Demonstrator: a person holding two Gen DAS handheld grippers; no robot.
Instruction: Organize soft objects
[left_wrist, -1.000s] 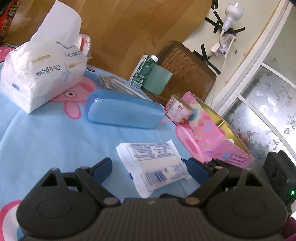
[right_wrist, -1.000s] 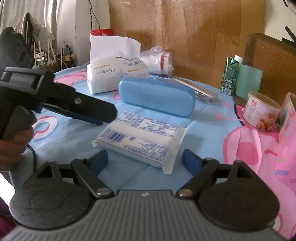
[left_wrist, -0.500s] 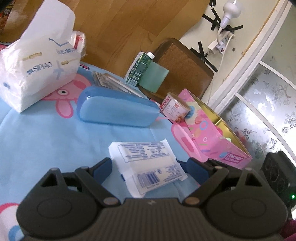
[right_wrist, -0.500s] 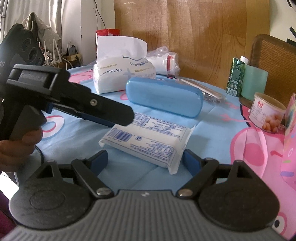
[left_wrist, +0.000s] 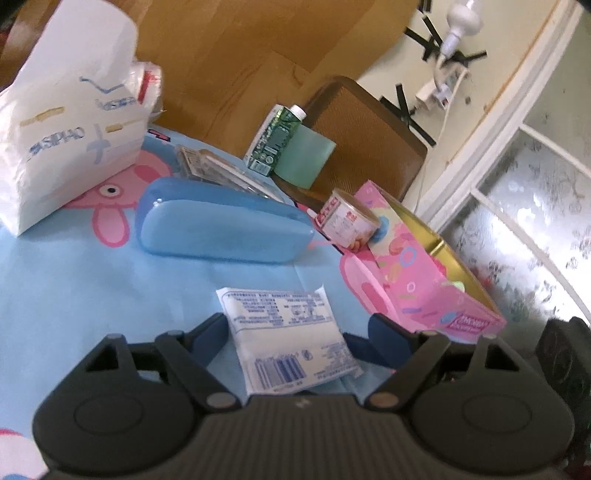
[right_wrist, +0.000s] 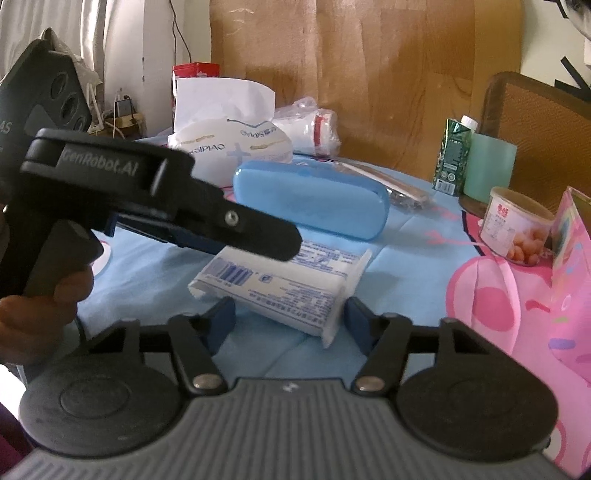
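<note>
Between both pairs of spread, empty tongs lies the flat white printed soft pack (left_wrist: 288, 332) on the blue cartoon tablecloth (left_wrist: 74, 280). Left gripper (left_wrist: 295, 328) sights along its long axis; right gripper (right_wrist: 290, 321) faces it broadside, equally near.

Worktop (left_wrist: 66, 280): matt printed cloth, faintly creased. Blue case (left_wrist: 221, 230): smooth glossy plastic with a highlight on the lid. Flat white packet (left_wrist: 291, 332) just before the case: thin crinkly plastic film, slight sheen. Tissue pack (left_wrist: 70, 122) left of the case: soft printed film, paper tissue on top. Pink box (left_wrist: 428, 284) right of the case: printed card, shiny gold lining. Left claw (left_wrist: 295, 328): matt black plastic, blue pads. Wall panel (right_wrist: 369, 74) behind the case: wood-grain.
</note>
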